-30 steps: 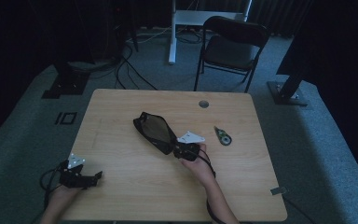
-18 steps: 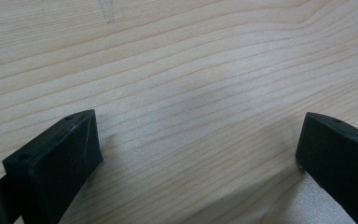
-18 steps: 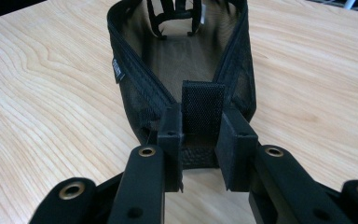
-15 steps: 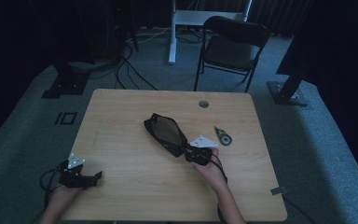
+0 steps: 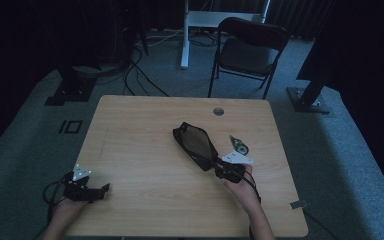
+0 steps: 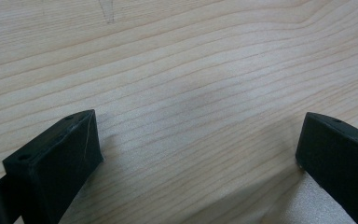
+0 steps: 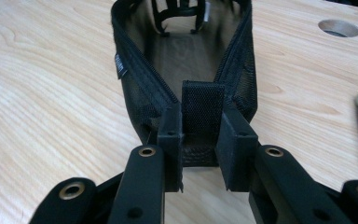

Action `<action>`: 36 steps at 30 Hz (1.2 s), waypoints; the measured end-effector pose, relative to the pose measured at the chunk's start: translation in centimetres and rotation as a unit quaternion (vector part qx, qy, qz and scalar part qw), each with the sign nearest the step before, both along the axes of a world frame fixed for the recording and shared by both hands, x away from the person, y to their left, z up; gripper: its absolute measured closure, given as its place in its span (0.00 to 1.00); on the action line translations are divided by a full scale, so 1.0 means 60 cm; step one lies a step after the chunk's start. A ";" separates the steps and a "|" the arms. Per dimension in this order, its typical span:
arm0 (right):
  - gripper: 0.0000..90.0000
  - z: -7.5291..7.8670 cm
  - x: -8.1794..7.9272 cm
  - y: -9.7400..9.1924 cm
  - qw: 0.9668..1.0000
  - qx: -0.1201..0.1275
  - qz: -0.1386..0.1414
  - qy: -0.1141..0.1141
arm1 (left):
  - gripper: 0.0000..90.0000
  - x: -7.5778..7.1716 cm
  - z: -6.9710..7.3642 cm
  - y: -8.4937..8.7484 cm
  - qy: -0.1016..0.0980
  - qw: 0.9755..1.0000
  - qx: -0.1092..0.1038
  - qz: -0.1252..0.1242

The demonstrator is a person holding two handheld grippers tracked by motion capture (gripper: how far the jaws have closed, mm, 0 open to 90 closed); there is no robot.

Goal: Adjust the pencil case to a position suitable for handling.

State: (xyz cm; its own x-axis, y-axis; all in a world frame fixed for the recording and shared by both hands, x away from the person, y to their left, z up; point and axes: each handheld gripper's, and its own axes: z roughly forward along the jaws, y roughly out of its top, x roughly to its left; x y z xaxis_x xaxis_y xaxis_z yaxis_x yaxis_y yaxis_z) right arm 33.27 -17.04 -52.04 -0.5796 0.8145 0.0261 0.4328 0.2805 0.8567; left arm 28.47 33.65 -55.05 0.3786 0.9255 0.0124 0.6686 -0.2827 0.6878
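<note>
Jaws of the right gripper [image 7: 200,140] were clamped on the end tab of the unzipped, empty black pouch [image 5: 196,144] near table centre, the small tool [image 5: 240,145] at its three o'clock was not yet packed, and the left gripper [image 6: 200,154] was held spread wide, gripping nothing.

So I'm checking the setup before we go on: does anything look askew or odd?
Nothing looks damaged or spilled. The black mesh pouch lies diagonally on the table, unzipped and gaping, its end tab pinched in the right gripper. A small green item lies loose beside it.
</note>
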 end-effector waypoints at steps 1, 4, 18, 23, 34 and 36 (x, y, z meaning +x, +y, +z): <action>0.80 0.000 -0.002 -0.003 1.000 0.002 -0.002 0.001 | 0.00 0.000 0.000 0.000 0.000 1.000 0.000 0.000; 0.80 -0.001 -0.011 -0.009 1.000 0.004 -0.003 0.003 | 0.00 0.000 0.000 0.000 0.000 1.000 0.000 0.000; 0.80 -0.002 -0.061 -0.044 1.000 0.000 -0.018 -0.002 | 0.00 0.000 0.000 0.000 0.000 1.000 0.000 0.000; 0.80 -0.003 -0.077 -0.058 1.000 0.003 -0.024 -0.003 | 0.00 0.000 0.000 0.000 0.000 1.000 0.000 0.000; 0.80 -0.012 -0.126 -0.084 0.998 0.012 -0.057 -0.015 | 0.00 0.000 0.000 0.000 0.000 1.000 0.000 0.001; 0.80 -0.011 -0.133 -0.084 0.998 0.003 -0.060 -0.019 | 0.00 0.000 0.000 0.000 0.000 1.000 0.000 0.001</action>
State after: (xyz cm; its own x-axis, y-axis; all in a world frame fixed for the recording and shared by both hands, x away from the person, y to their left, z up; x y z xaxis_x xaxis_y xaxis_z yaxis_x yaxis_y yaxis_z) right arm 25.27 -22.07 -52.70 -0.4782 0.8781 0.0116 0.4302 0.2227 0.8748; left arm 28.48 33.66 -55.05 0.3766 0.9263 0.0125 0.6688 -0.2811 0.6882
